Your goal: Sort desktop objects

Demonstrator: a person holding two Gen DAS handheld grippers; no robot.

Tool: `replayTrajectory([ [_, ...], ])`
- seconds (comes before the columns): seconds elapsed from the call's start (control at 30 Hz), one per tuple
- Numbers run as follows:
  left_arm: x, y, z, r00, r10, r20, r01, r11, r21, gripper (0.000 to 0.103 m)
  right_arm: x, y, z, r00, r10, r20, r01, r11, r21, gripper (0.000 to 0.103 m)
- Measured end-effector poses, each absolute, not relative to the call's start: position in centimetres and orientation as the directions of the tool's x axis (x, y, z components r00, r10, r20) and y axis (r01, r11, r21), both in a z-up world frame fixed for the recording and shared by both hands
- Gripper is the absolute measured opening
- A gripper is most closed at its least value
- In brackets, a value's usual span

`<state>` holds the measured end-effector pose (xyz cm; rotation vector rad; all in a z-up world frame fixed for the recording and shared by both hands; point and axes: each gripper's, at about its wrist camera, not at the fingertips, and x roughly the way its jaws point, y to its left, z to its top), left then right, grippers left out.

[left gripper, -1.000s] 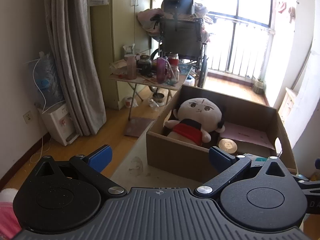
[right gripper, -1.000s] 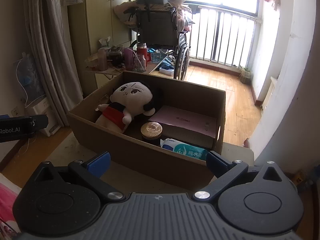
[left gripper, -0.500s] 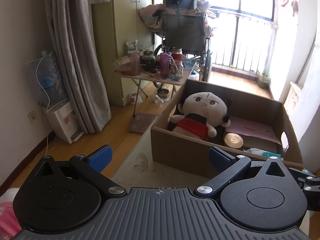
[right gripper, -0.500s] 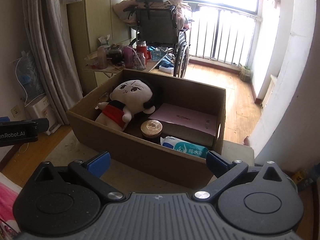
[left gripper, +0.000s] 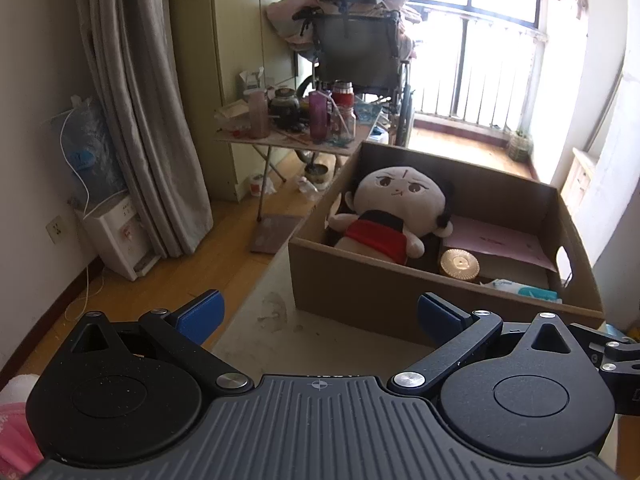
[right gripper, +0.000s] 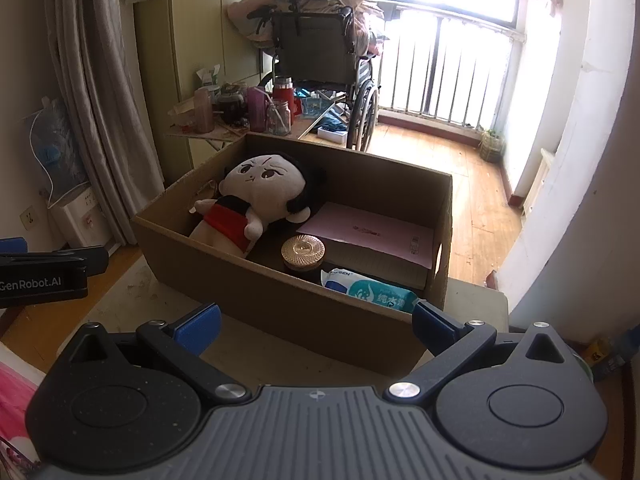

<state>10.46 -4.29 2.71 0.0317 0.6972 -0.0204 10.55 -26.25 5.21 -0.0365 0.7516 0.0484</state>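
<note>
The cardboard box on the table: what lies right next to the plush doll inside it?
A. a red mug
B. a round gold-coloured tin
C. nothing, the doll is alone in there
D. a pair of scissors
B: in the right wrist view the round gold tin sits in the cardboard box just beside the plush doll, with a pink book and a pack of wipes further along.

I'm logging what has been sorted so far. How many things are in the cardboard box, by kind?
In the cardboard box:
Plush doll: 1
Round gold-lidded tin: 1
Pink flat box: 1
Pack of wet wipes: 1
Total: 4

Both grippers, left and right, are open and empty.
</note>
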Motion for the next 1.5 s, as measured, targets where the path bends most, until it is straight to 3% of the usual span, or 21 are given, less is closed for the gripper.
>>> replayTrajectory([
  [0.73, 11.9, -4.5, -0.2, 0.662, -0.012, -0.749, 0.025, 1.000, 0.006, 0.103, 12.1, -26.5, 3.3, 0.683, -0.017, -0.730, 0.002, 1.000, -0.022, 0.103],
  [1.5, 12.1, -7.3, 0.0, 0.670, -0.039, -0.742, 0.082, 0.996, 0.021, 0.103, 12.4, -28.8, 3.3, 0.684, -0.046, -0.728, 0.061, 0.998, -0.006, 0.103],
])
